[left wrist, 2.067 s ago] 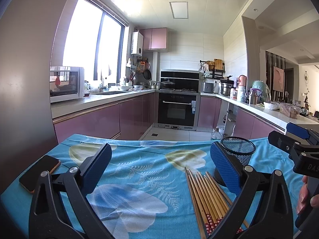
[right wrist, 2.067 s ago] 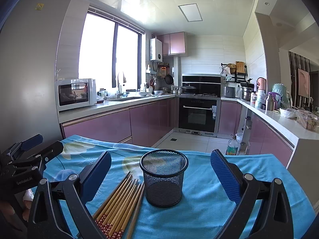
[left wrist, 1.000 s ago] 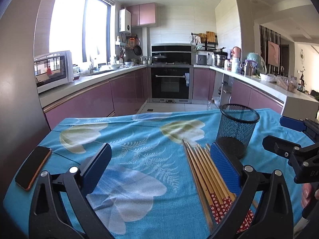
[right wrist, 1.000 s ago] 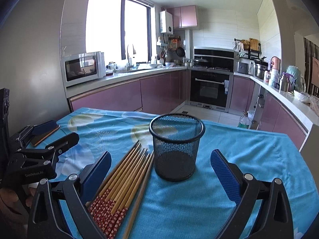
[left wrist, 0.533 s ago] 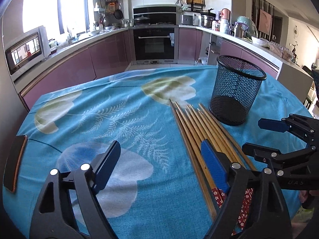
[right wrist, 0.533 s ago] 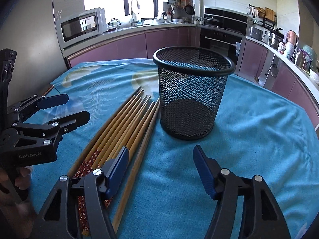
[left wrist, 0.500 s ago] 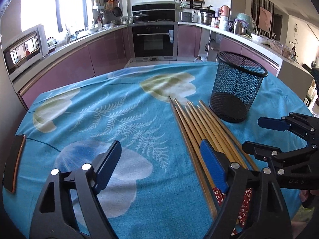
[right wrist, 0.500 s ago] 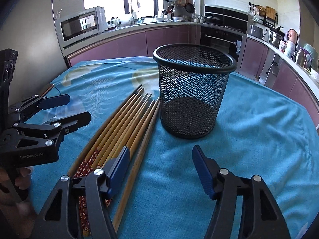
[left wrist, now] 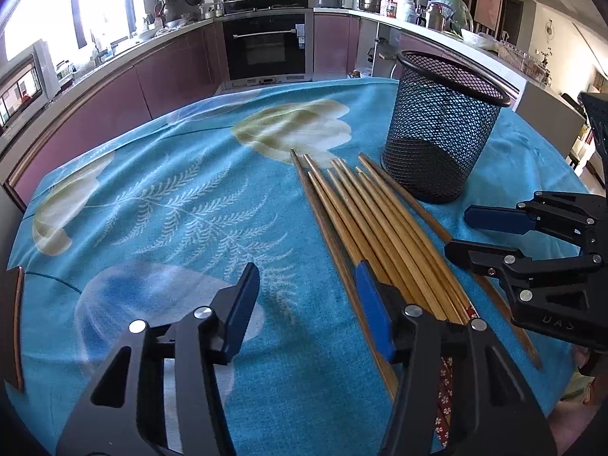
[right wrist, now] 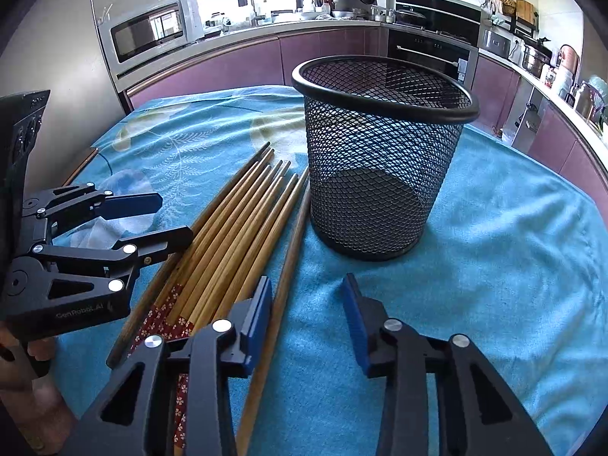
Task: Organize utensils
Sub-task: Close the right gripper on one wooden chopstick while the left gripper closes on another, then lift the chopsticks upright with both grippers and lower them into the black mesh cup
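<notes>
Wooden chopsticks [right wrist: 235, 235] lie side by side in a flat bunch on the blue tablecloth [right wrist: 513, 258], just to the left of the black mesh cup [right wrist: 380, 159], and one stick at the right edge lies a little apart from the bunch, running close by the cup's foot. The cup stands upright and looks empty, so none of the sorting seems done yet. Your right gripper [right wrist: 307, 315] is spread wide and holds nothing; that loose stick lies in the gap, right beside its left pad. Your left gripper [left wrist: 304, 304] is spread wide too and holds nothing, with its right pad over the left side of the bunch. Start with the loose stick, I think, because it is easy to pinch alone. Go low and squeeze it across its thin side, near the thick end. The sticks are long and thin, and they all run the same way: the thick ends with the red flower pattern point toward you, and the thin tips point away, toward the far end of the table. To drop one in, you will need to tip it upright over the cup. Watch that you do not knock the cup over.
</notes>
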The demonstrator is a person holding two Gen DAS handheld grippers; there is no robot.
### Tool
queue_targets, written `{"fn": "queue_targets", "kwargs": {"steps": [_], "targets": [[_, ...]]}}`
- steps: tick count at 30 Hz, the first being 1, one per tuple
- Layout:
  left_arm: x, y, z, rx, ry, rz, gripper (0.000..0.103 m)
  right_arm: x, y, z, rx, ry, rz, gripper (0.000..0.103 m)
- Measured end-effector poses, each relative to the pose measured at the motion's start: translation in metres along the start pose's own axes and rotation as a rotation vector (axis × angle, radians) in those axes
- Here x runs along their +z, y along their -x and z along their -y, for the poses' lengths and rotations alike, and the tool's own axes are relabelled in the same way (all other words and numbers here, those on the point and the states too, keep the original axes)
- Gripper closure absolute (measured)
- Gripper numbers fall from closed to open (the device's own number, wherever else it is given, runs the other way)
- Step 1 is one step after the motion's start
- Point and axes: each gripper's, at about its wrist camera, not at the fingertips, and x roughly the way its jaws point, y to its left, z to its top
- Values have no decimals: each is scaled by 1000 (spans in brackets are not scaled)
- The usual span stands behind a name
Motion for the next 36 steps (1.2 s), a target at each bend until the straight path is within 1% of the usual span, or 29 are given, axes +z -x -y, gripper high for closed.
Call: {"fn": "queue_targets", "kwargs": {"steps": [3,5,7,9,10,11,12,13,14,15,16,20,25,27,31,34,36], "targets": [[3,-1,2,21,-19,-1,50,3,-2,-1,-3,3,-7,70],[5,-3,5,22,-27,-10,51,4,-3,0,-3,4,-9,70],[8,-8,7,19,-32,-22,54,6,-4,0,-3,3,-11,70],[12,-13,6,10,-17,-28,55,9,-6,1,-2,-1,-11,70],[14,-14,6,6,-19,-30,61,10,-6,1,0,-5,-11,72],[17,-16,6,3,-19,-32,64,11,-6,3,5,-10,-12,76],[19,-17,7,-2,-16,-36,70,10,-5,5,14,-14,-12,81],[21,-18,8,-4,-13,-38,73,11,-4,7,40,-25,-12,93],[22,-19,8,-5,-10,-39,75,10,-4,9,71,-40,-16,96],[24,-20,9,-9,-3,-41,81,9,-4,11,75,-49,-14,96],[25,-21,9,-17,5,-42,90,9,-4,12,78,-53,-11,96],[24,-20,9,-33,36,-37,93,7,1,13,101,-71,-2,96],[19,-12,4,-53,75,-17,95,6,14,14,120,-61,26,97],[18,-2,1,-67,88,-4,95,7,21,15,139,-59,47,97],[22,22,-5,-125,97,39,95,10,38,18,189,-58,96,97],[29,46,-8,-157,98,89,95,13,52,20,222,-60,136,97],[34,63,-8,-164,97,126,95,16,60,22,235,-62,160,97]]}}
